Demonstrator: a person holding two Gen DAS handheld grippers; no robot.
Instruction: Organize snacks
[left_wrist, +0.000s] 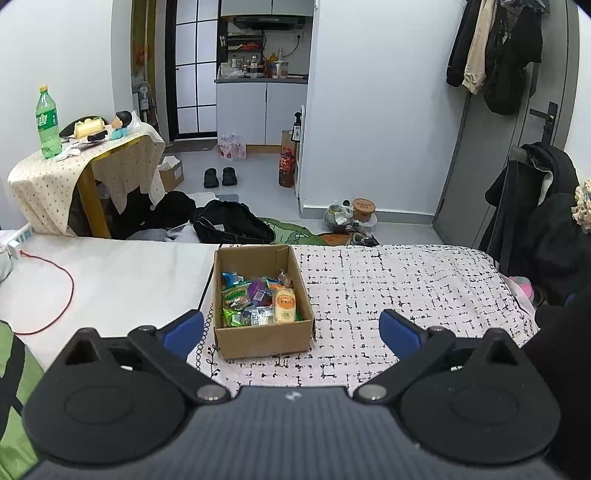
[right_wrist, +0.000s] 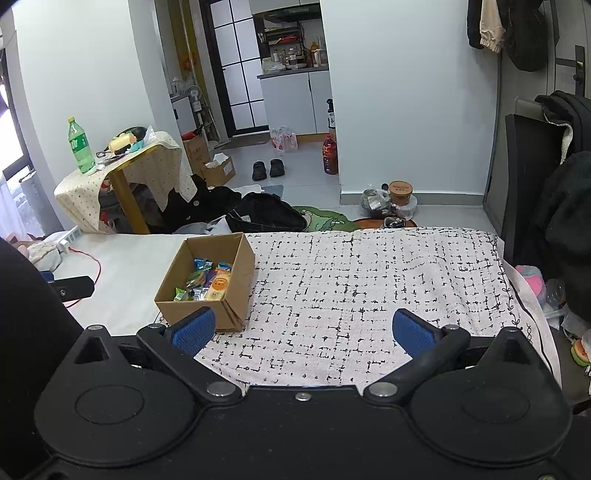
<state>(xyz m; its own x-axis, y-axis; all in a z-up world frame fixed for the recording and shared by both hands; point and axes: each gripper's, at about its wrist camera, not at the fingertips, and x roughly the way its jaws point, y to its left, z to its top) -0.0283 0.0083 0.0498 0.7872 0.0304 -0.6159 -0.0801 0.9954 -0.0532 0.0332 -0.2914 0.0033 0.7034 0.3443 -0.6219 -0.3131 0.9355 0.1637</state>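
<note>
Both tongs released, empty | left tongs (left_wrist: 291, 328) over cardboard box (left_wrist: 264, 334) | right tongs (right_wrist: 303, 328) above patterned cloth (right_wrist: 369, 288) | advice: pinch one snack packet (left_wrist: 285, 304) by its edge, lift straight.

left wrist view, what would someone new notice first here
The open cardboard box full of bright snack packets stands out, sitting at the left edge of the black-and-white patterned cloth, straight ahead of the open left gripper. Next comes the tall green bottle on the small covered table far left.
</note>
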